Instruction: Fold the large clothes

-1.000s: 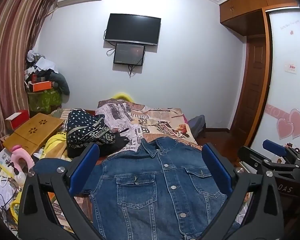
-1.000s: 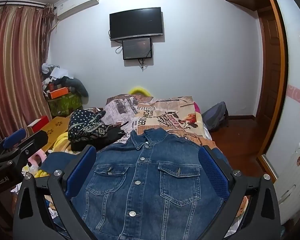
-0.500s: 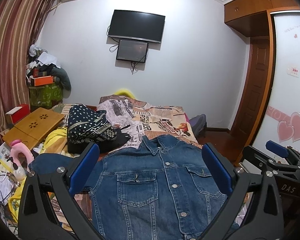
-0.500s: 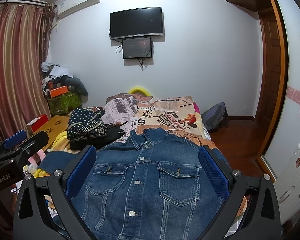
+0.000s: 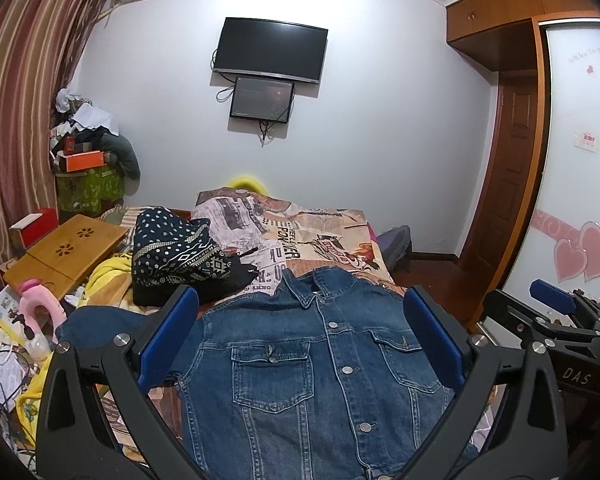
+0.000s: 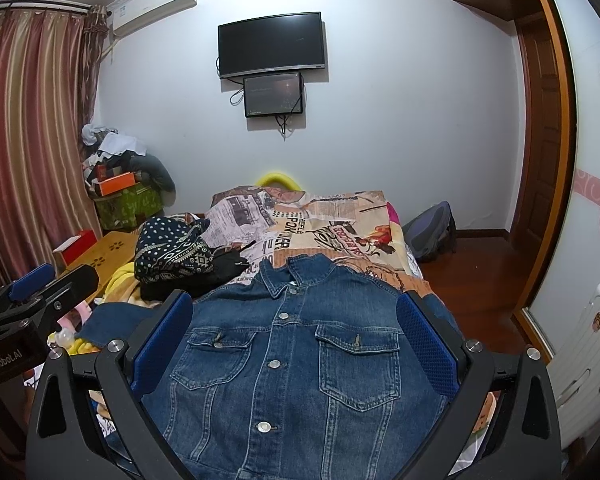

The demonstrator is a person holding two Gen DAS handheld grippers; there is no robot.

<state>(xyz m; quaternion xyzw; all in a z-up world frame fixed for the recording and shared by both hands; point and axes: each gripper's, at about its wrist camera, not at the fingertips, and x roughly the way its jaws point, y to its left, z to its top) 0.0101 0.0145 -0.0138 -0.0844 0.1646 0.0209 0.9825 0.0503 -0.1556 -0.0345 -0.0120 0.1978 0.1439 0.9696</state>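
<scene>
Jaws: left gripper [image 5: 300, 334] and right gripper [image 6: 294, 332] both spread apart, empty | denim jacket [image 5: 320, 368] flat, lower centre, on bed [image 5: 332, 236] | risk: stiff denim slipping; patterned pile [image 5: 176, 246] at upper left snagging sleeve.

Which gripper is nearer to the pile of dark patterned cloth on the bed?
Left. The left gripper is held over the denim jacket on the side where the patterned cloth lies; the right gripper is farther toward the door side.
</scene>
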